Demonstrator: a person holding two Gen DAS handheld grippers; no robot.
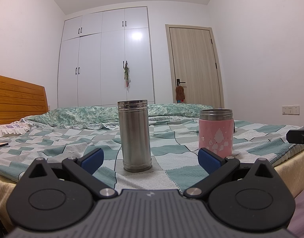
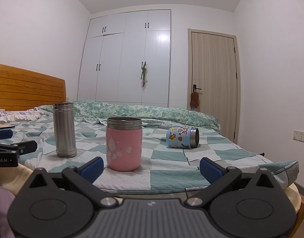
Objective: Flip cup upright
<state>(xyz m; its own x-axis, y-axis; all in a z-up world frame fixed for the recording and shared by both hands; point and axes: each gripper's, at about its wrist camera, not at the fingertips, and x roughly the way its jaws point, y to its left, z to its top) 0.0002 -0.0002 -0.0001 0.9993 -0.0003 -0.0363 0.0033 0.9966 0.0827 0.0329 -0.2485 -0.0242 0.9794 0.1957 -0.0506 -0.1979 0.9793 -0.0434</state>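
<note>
A tall steel cup (image 1: 135, 135) stands upright on the bed right in front of my open left gripper (image 1: 151, 159); it also shows in the right wrist view (image 2: 64, 130). A pink cup (image 2: 124, 143) stands upright, open mouth up, just ahead of my open right gripper (image 2: 152, 168), toward its left finger; it also shows in the left wrist view (image 1: 216, 131). A blue cartoon-sticker cup (image 2: 182, 137) lies on its side farther back right, mouth pointing right. Both grippers are empty.
The bed (image 2: 171, 170) has a green-and-white checked cover, with its front edge under both grippers. A rolled green quilt (image 2: 152, 113) lies along the far side. A wooden headboard (image 2: 27, 87) is at the left. A wardrobe and a door stand behind.
</note>
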